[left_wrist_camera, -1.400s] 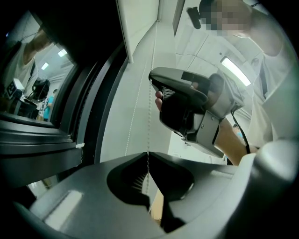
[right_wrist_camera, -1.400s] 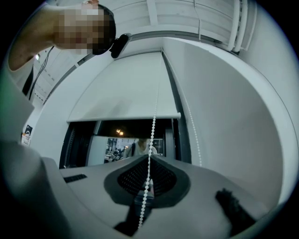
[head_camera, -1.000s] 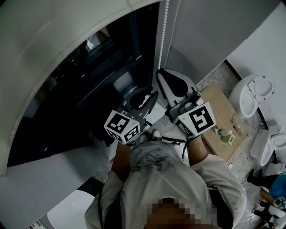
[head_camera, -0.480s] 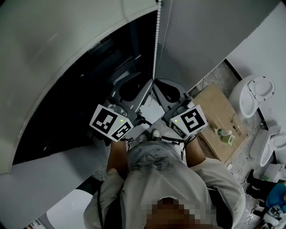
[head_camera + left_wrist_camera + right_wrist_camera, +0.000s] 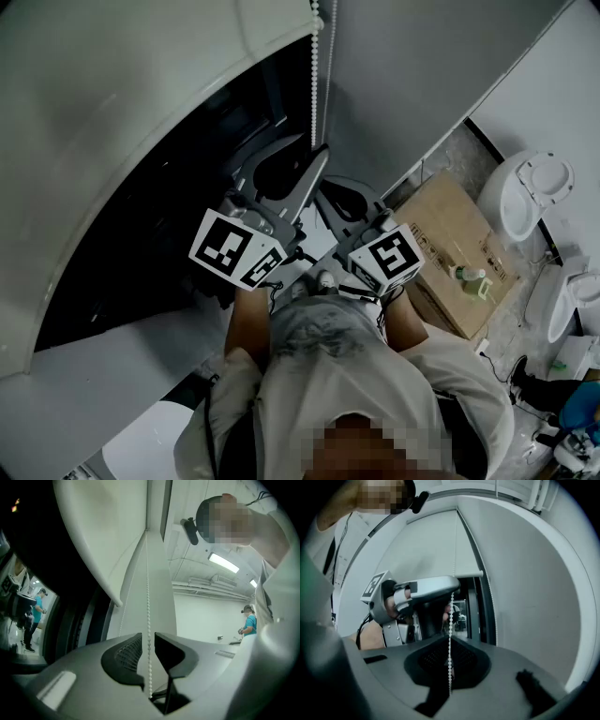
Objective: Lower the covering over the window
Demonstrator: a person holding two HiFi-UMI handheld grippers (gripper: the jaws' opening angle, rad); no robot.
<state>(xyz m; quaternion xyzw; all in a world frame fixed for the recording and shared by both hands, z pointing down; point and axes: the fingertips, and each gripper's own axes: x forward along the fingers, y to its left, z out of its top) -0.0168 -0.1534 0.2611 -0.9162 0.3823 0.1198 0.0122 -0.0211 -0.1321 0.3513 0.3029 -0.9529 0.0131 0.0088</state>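
At the window, both tongs are on the same strand of bead chain (image 5: pixel 314 84), one above the other. The right gripper (image 5: pixel 450 653) has its two jaws pressed together on the bead chain (image 5: pixel 451 616), so that one has a real hold. The left gripper (image 5: pixel 149 641) sits higher up. Its jaws are only a narrow slit apart, and the bead chain (image 5: pixel 148 620) hangs loose through that slit without being pinched.

From the head view, the left gripper (image 5: pixel 317 157) is just above the right gripper (image 5: pixel 330 187), nearly touching. So that's two grippers and two chain strands, with the second strand (image 5: pixel 490 606) running free beside the frame.

The roller blind (image 5: pixel 141 103) is one big pale sheet, and it's part way down. Its bottom edge (image 5: pixel 454 576) is level with the left gripper, and there's dark window glass (image 5: pixel 169 216) showing below it. The grey wall to the right of the chain is bare, so there's open room on that side.

Down on the floor to the right there's one cardboard box (image 5: pixel 459 253) with one green bottle (image 5: pixel 469 277) on it. Past that are two white toilets (image 5: pixel 530 197), well away from the hands.
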